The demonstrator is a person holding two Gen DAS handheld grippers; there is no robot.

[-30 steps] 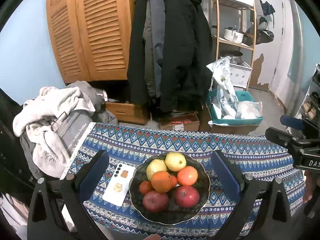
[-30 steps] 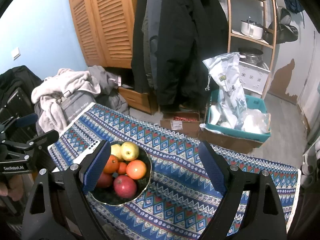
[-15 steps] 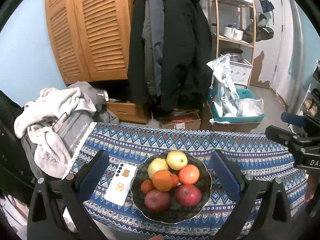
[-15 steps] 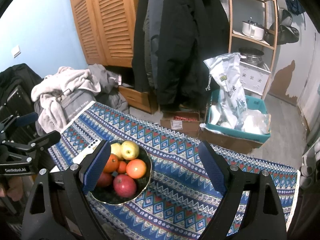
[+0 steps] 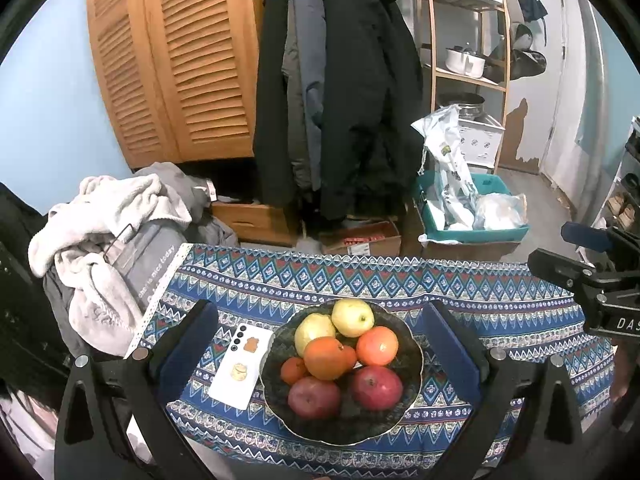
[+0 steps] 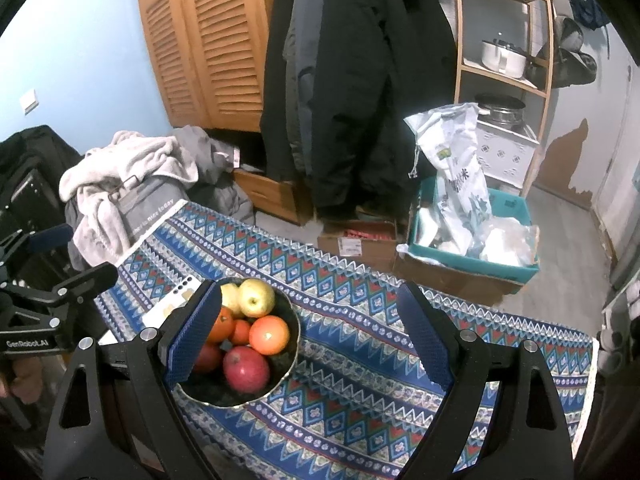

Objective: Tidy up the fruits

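Your left claw (image 5: 320, 344) is wide open, nothing gripped, pads framing the bowl (image 5: 412, 368) without touching it. Going left to right in the left wrist view: clothes pile (image 5: 108, 232) at 9 o'clock off the desk edge, white phone (image 5: 242, 364) face down just beside the bowl at its 9 o'clock, then the bowl dead centre, then your right claw's body at 3 o'clock.

Only this view shows all seven fruits: two yellow apples (image 5: 352, 317) at the bowl's 12 o'clock, big orange (image 5: 327, 357) in the middle, a small orange at 8 o'clock, an orange-red one at 2 o'clock, two dark red pomegranates (image 5: 376, 387) at 6 o'clock. All heaped, touching each other.

Right wrist view: your right claw (image 6: 310, 336) is also spread wide and empty. Its left pad hides part of the bowl (image 6: 294, 344) and most of the phone (image 6: 176, 300). The bowl sits at 8 o'clock here; bare patterned desk (image 6: 380, 360) lies between the pads. Only this view shows your left claw's body at 9 o'clock, with a hand under it.
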